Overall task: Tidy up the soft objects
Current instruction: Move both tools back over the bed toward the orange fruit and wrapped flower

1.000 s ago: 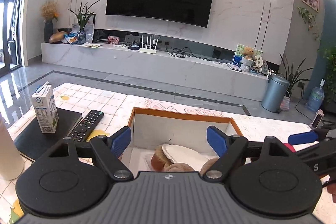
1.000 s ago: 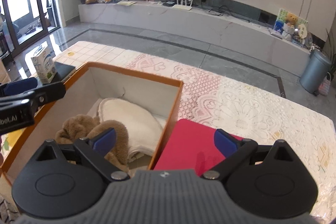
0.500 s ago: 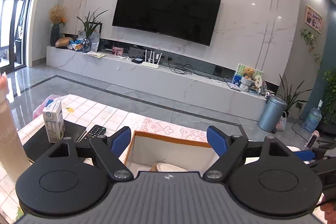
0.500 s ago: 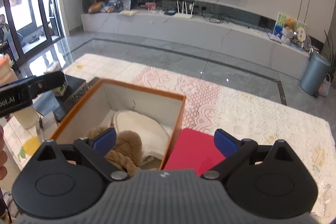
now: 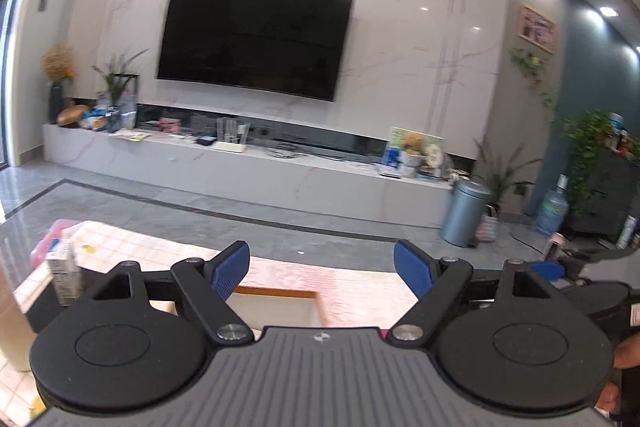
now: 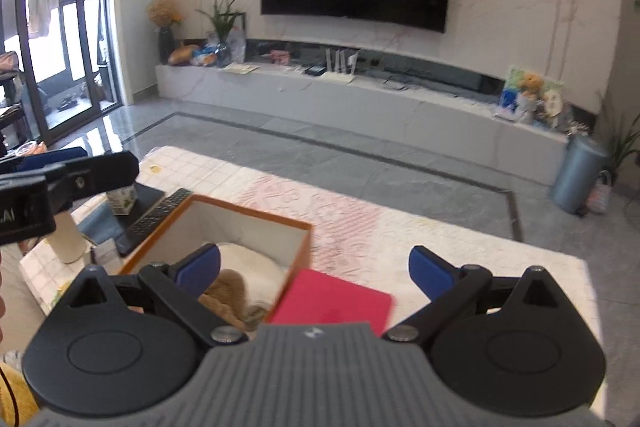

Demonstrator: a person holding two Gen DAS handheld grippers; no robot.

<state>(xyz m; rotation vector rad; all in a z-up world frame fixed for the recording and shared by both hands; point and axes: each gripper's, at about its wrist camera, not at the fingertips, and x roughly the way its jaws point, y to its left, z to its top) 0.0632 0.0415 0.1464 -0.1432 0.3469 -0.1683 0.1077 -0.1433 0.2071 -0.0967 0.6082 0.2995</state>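
Honestly, both tools raised clear of box (image 6: 256, 223) on tabletop (image 6: 460, 263): left tool (image 5: 322, 269) spread wide, empty; right tool (image 6: 314, 269) likewise spread, empty. Two soft items counted inside box: brown plush (image 6: 226, 293), white cushion (image 6: 256, 269). One red pad (image 6: 332, 303) lying just beside box. Risk: plush heaped high, could be snagged and dragged out on next dip.

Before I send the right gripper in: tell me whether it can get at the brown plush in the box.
Probably yes. The right gripper is open and empty, the box has no lid, and the brown plush lies uncovered just below its left finger. The left gripper hangs off to the side.
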